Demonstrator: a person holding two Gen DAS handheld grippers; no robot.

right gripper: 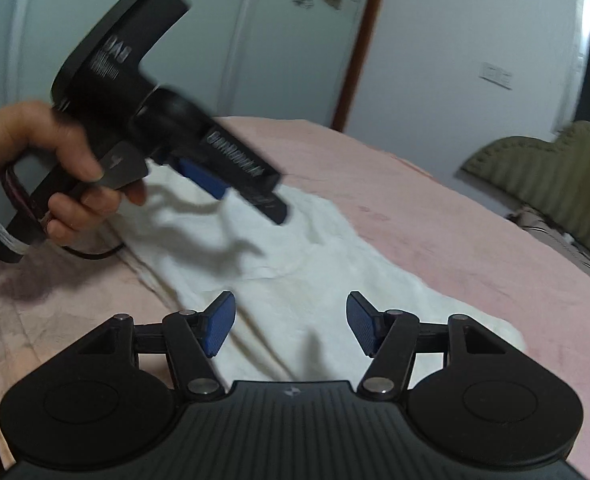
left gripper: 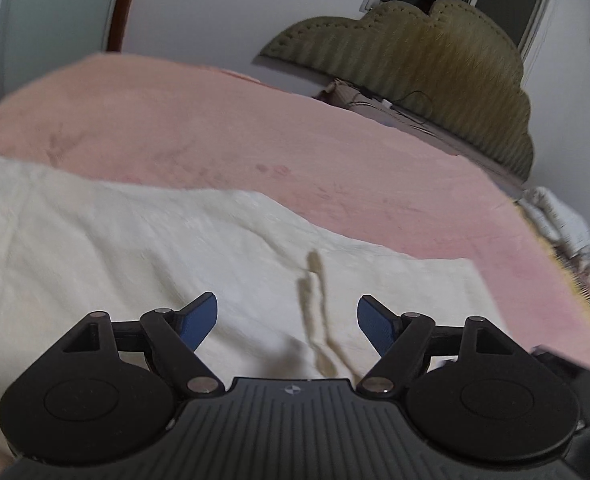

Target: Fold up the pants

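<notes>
Pants (left gripper: 143, 248): cream, spread flat on pink bed (left gripper: 223, 128), partly folded by look. Left hand-held gripper (left gripper: 287, 322) released, nothing between blue pads, hovering just above cloth; drawstring (left gripper: 315, 312) lies on fabric just ahead between fingers. Right hand-held gripper (right gripper: 291, 326) likewise released, empty, over near end of pants. Person's hand (right gripper: 55, 168) grips left tool's handle, beyond right gripper to its left. Headboard (left gripper: 435, 64) well beyond. Judgement: next grasp needs both pads low on one edge, pinching all layers, lifted evenly to avoid creases.

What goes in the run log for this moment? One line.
left gripper: open, empty | right gripper: open, empty | pants: flat on bed
</notes>
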